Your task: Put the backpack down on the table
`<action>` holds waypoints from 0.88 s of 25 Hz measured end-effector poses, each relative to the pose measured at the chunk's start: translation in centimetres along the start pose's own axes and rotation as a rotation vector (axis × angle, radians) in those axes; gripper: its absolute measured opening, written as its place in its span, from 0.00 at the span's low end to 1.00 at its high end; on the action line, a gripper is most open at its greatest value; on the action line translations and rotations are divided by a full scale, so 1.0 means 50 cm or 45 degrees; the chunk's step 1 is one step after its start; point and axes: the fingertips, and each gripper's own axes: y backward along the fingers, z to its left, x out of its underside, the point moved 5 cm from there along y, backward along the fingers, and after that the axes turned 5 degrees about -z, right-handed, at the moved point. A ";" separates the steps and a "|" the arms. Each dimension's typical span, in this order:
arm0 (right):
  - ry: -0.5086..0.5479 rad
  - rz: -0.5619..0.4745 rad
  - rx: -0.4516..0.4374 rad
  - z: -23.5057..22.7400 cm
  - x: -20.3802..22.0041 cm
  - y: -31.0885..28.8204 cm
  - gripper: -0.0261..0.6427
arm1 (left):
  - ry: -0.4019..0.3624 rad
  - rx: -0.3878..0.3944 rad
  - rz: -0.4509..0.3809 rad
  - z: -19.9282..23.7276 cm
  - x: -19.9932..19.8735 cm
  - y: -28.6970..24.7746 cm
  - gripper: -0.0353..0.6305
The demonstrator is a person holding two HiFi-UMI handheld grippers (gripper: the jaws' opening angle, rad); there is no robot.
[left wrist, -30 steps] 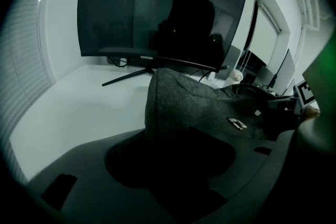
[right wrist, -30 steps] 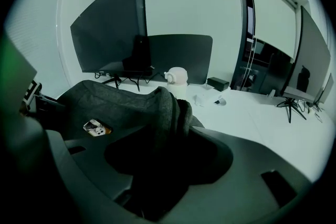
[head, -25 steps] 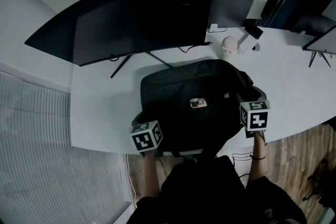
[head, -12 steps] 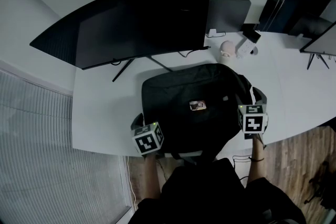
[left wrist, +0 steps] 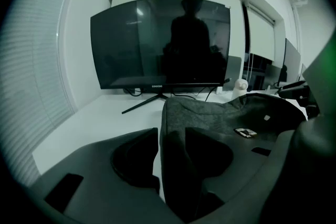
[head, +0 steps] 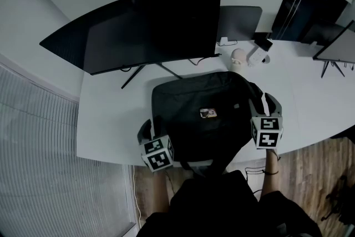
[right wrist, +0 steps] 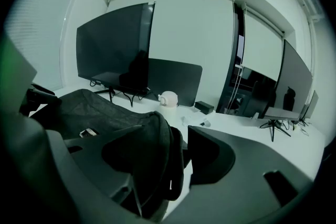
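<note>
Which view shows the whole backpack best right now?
The head view: the backpack lies whole on the table. The left gripper view shows only its left edge and top surface; the right gripper view only its right edge, close up.

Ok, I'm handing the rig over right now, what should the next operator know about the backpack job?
Left gripper: jaws closed on the backpack's left edge.
Right gripper: jaws closed on its right edge, though the grip looks loose.
The backpack lies flat on the table in front of the monitor, close to the near edge.
Done: it appears set down.
Left: open both grippers and draw them clear.
</note>
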 end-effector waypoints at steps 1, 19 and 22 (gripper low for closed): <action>-0.004 -0.021 -0.006 0.002 -0.004 0.006 0.40 | -0.013 -0.002 -0.019 0.001 -0.002 0.007 0.29; -0.188 -0.348 -0.226 0.016 -0.088 0.103 0.06 | -0.049 0.213 -0.239 -0.040 -0.084 0.121 0.08; -0.215 -0.406 -0.226 0.008 -0.108 0.121 0.06 | -0.048 0.234 -0.313 -0.040 -0.109 0.143 0.08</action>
